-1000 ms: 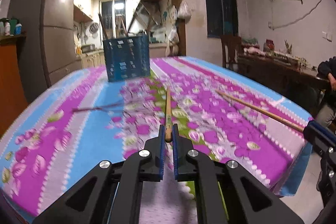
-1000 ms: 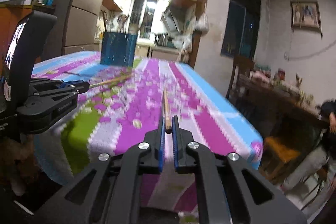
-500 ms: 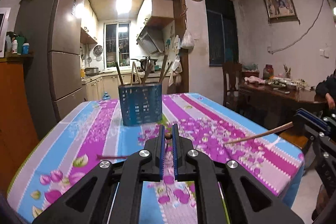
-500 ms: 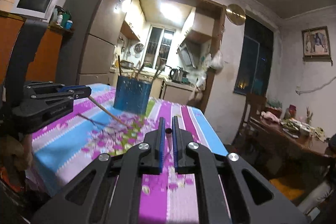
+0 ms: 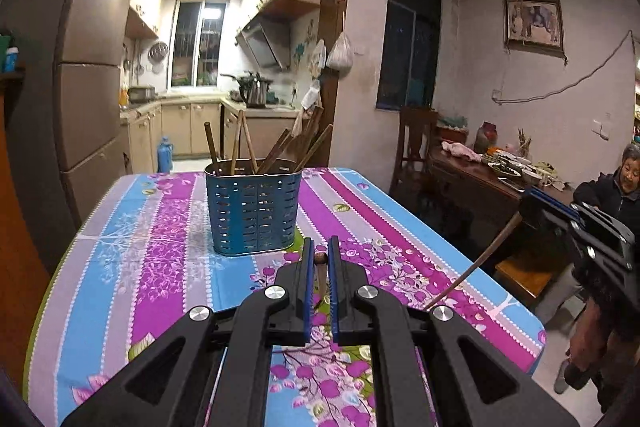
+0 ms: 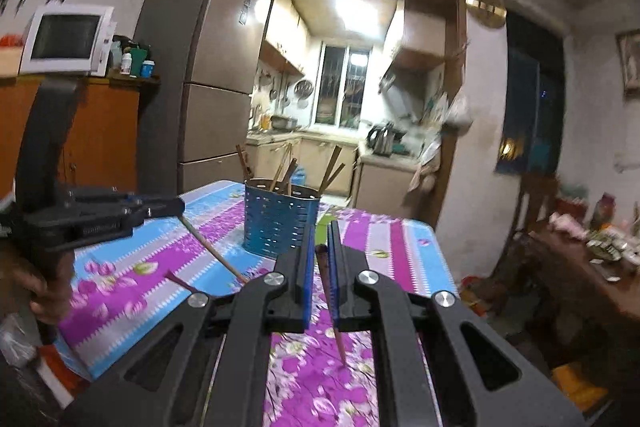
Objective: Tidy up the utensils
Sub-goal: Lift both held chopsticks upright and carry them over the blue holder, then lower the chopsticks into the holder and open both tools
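A blue perforated utensil holder [image 5: 253, 209] with several wooden chopsticks stands on the floral tablecloth [image 5: 160, 267]; it also shows in the right wrist view [image 6: 280, 223]. My left gripper [image 5: 321, 257] is shut on a wooden chopstick [image 5: 321, 267] that hangs down toward the table, just in front of the holder. My right gripper [image 6: 319, 251] is shut on another wooden chopstick [image 6: 332, 303], tip down over the cloth. Each gripper appears in the other's view, the right gripper [image 5: 560, 223] with its chopstick [image 5: 476, 267], the left gripper [image 6: 120, 211] with its chopstick [image 6: 212, 251].
A dark loose stick [image 6: 180, 281] lies on the cloth at left. A fridge [image 6: 208, 99] and orange cabinet [image 6: 100, 131] stand left of the table. A chair [image 5: 416, 147], a cluttered side table [image 5: 488, 171] and a seated person [image 5: 616, 191] are to the right.
Both grippers have lifted their chopsticks off the table and tipped them from lying flat to hanging tip down. Both have drawn closer to the blue holder.
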`<state>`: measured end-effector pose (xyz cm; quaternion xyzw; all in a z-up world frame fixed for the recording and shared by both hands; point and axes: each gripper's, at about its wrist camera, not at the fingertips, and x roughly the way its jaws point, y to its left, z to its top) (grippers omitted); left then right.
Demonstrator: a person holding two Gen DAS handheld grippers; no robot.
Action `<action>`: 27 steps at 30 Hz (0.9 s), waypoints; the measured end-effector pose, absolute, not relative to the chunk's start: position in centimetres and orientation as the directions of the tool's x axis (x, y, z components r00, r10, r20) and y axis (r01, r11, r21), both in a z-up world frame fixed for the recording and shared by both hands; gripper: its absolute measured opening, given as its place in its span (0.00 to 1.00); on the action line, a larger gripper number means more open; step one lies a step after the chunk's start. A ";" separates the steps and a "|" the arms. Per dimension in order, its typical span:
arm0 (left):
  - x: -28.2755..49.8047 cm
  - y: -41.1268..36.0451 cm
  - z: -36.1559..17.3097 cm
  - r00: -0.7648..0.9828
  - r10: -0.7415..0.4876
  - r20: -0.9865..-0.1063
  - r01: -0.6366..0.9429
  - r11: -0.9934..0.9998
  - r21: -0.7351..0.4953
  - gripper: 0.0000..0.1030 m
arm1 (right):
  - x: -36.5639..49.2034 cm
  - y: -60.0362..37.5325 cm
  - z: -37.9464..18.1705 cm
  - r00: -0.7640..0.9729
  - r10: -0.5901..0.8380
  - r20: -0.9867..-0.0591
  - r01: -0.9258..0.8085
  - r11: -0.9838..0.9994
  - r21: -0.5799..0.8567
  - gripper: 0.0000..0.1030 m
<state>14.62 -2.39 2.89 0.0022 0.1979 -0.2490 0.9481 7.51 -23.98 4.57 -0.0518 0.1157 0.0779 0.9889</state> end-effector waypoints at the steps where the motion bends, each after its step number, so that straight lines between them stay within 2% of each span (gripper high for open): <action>1: 15.6 -2.4 3.0 0.785 -0.478 -0.395 0.481 0.871 -0.099 0.08 | 8.6 -24.3 5.2 0.954 0.156 -0.255 -0.175 0.983 -0.056 0.05; 8: 18.8 -1.7 4.7 0.769 -0.483 -0.419 0.484 0.868 -0.113 0.08 | 12.7 -24.7 7.9 0.921 0.220 -0.321 -0.225 0.974 0.022 0.05; 19: 18.2 -1.5 8.2 0.783 -0.478 -0.399 0.507 0.861 -0.037 0.08 | 14.6 -23.1 10.1 0.910 0.261 -0.322 -0.270 0.963 0.017 0.05; 27: 18.0 -0.3 10.1 0.787 -0.478 -0.391 0.497 0.866 -0.060 0.08 | 15.8 -22.6 11.0 0.898 0.281 -0.339 -0.286 0.958 0.038 0.05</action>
